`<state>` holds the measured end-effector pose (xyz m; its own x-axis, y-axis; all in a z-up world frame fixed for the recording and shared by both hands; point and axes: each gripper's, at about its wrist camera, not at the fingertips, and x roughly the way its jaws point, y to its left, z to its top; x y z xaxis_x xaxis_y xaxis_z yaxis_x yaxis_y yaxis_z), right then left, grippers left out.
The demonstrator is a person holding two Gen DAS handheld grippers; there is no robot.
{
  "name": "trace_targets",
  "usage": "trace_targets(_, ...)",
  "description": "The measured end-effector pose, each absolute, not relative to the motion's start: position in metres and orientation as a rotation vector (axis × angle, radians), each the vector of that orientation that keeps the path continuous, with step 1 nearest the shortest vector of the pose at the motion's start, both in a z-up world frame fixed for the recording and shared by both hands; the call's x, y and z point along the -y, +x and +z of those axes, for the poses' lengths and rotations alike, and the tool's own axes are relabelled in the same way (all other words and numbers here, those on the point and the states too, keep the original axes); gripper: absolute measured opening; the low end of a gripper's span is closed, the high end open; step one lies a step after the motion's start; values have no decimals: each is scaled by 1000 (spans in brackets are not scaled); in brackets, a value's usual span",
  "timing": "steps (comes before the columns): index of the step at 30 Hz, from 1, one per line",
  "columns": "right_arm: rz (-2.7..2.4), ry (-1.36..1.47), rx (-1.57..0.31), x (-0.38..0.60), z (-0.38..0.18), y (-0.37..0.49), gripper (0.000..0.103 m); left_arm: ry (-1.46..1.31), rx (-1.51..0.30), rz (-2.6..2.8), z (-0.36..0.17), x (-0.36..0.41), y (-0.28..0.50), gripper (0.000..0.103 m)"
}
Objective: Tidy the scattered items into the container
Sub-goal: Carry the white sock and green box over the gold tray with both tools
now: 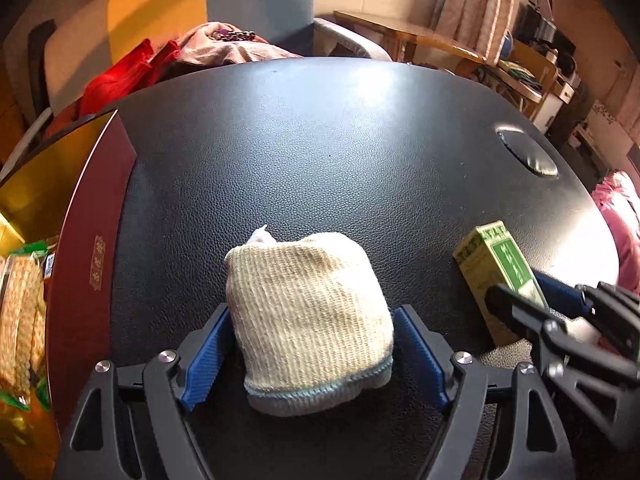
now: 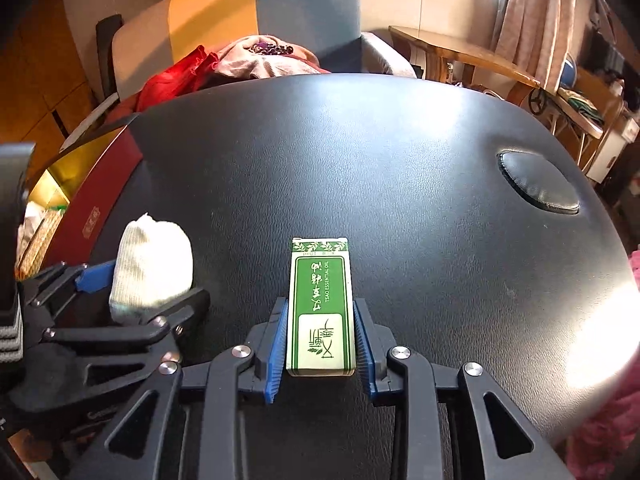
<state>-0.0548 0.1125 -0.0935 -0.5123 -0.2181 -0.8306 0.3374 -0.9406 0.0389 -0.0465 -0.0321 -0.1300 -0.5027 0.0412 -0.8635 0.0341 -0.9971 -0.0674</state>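
A rolled beige knitted sock bundle (image 1: 308,320) lies on the black leather table (image 1: 320,140). My left gripper (image 1: 312,356) has its blue pads on both sides of the bundle, closed against it. A green and white essential oil box (image 2: 322,308) lies flat on the table. My right gripper (image 2: 322,348) has its blue pads pressed on both long sides of the box. The box (image 1: 496,272) and right gripper also show at the right of the left wrist view. The sock bundle (image 2: 154,264) shows at the left of the right wrist view. A dark red container (image 1: 92,256) with gold lining stands at the table's left edge.
The container holds snack packets (image 1: 24,312). A round leather-covered dimple (image 1: 528,152) sits at the table's far right. Red and pink clothes (image 1: 180,56) lie on a chair behind the table. A pink cloth (image 1: 620,216) lies at the right edge.
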Motion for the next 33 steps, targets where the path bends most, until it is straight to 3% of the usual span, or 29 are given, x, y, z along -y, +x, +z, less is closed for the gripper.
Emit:
trace_targets(13,-2470,1353,-120,-125,-105,-50,32,-1540,255,2717,-127,38,-55,81)
trace_targets(15,-2468,1345,-129,-123,-105,-51,32,-1527,253,2725,-127,39,-54,75)
trace_targets(22,-2463,1334,-110,-122,-107,-53,35,-1512,246,2734,-125,43,-52,68)
trace_targets(33,-2510,1341,-89,-120,-105,-48,32,-1452,198,2743,-109,42,-39,67)
